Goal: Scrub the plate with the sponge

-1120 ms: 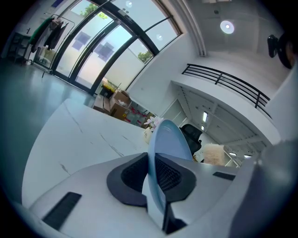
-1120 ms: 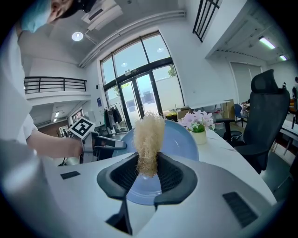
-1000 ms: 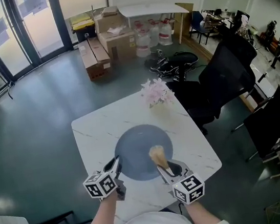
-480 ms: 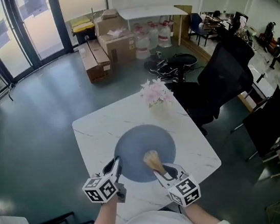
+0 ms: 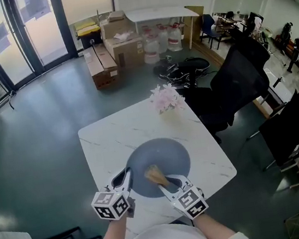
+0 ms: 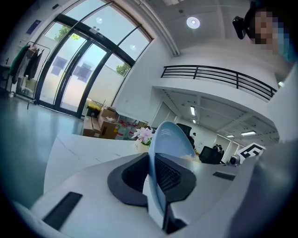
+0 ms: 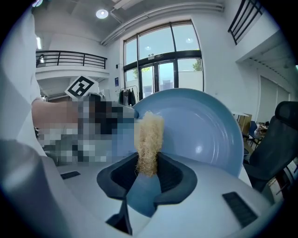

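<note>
Head view: the white marble-look table (image 5: 108,138) fills the middle of what I see. The round blue plate (image 5: 165,151) sits over the part of it nearest me. My two bare forearms come up from the bottom edge, elbows in close and hands side by side. They angle inward, so both tongs point forward and slightly down at the plate's near edge.

The left gripper (image 5: 125,176) is at the plate's near-left rim, with its marker cube turned up towards me. In the left gripper view, those jaws (image 6: 156,179) are clamped tight on the rim of the plate (image 6: 171,139). The plate runs edge-on between the pads and rises away from them, with the table (image 6: 79,148) stretching off to the left beyond.

The right gripper (image 5: 166,182) reaches in from the near-right, over the plate's face. In the right gripper view, its jaws (image 7: 149,169) are closed on the lower end of the sponge (image 7: 149,137), a pale, fibrous strip standing up out of the pads. The plate (image 7: 205,130) fills the space behind it, its hollow face turned towards that camera. From above, the sponge (image 5: 152,173) lies over the near-middle of the plate. I cannot tell whether it is pressing on the surface.

A small bunch of pink flowers (image 5: 166,98) stands at the table's far edge, well apart from the plate.
</note>
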A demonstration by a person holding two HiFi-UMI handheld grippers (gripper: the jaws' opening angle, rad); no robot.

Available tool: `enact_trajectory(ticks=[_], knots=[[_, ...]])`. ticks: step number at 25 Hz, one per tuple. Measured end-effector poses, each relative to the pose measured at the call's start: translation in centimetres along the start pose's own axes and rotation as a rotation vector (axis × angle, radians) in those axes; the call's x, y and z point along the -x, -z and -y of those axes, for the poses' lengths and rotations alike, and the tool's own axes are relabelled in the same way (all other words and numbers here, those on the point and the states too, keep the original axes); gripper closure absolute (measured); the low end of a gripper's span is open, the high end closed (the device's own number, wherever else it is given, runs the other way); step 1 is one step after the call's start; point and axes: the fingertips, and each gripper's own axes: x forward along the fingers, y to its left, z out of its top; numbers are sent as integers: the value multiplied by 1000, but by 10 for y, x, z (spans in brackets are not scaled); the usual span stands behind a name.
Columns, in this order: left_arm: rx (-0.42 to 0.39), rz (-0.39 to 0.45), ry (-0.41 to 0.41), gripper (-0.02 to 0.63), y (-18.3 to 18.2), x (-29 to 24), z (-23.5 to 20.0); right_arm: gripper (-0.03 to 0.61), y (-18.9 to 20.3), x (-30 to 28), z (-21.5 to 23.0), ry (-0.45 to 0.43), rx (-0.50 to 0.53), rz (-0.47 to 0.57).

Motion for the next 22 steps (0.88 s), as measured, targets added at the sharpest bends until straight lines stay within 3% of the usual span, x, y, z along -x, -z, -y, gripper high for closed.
enact_trajectory(ticks=[7, 14, 18, 22], knots=[[-24, -4, 1, 566, 3, 5, 4, 460, -16, 3, 28, 70, 19, 7], [9, 23, -24, 566, -2, 8, -7, 460, 2, 17, 53, 150, -12, -59], [26, 37, -33, 566, -7, 5, -11, 460, 15, 19, 47, 135, -22, -90], [34, 47, -40, 566, -11, 4, -14, 460, 30, 14, 21, 49, -49, -142]])
